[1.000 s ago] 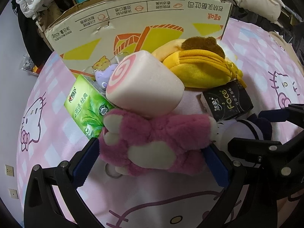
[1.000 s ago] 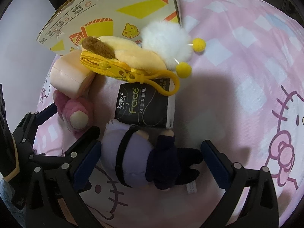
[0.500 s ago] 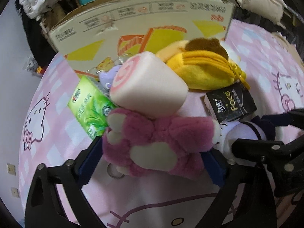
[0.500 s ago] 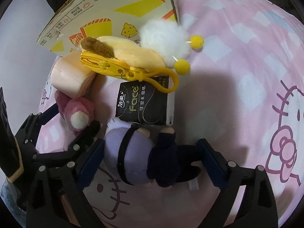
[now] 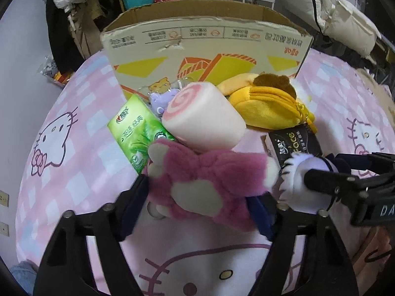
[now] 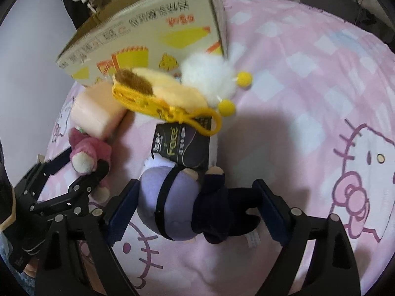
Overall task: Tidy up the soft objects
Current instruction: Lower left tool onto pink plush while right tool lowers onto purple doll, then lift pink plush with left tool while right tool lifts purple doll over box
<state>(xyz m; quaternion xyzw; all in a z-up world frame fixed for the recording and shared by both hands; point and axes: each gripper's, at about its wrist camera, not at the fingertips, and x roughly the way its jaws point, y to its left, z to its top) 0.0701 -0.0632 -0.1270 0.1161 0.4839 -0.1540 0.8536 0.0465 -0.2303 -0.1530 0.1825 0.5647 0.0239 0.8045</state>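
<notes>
both grips now set, by the look of it. compared with a second ago, left gripper (image 5: 198,199) narrowed from a loose straddle to blue pads pressed into the flanks of the pink plush bear (image 5: 209,180), lower centre of the left view; fur bulging over both pads, so clamped on it. right gripper (image 6: 196,212) likewise drawn in: a second back a wide gap around the purple doll (image 6: 187,202), now the left pad (image 6: 122,209) touching the lavender head, the right pad just beside the dark legs, contact there hard to confirm. closing on it, judged gripped or nearly so.

both toys seemingly raised a little: in the left view more of the open top of the cardboard box (image 5: 205,46) showing at upper centre than before, and the pile sitting lower in frame. exact lift-off from the pink bedsheet (image 6: 308,79) not clear.

left behind, centre of both views: swirl roll cushion (image 5: 203,116), yellow zip pouch (image 5: 266,106), green tissue pack (image 5: 135,135), black tissue pack (image 6: 182,145), white pom-pom toy (image 6: 207,79).

meaning for the task: pick phase about finished for two items, carry toward the box likely next. risk: bear touching the roll cushion, doll's head touching the black pack, so neighbours may drag along.
</notes>
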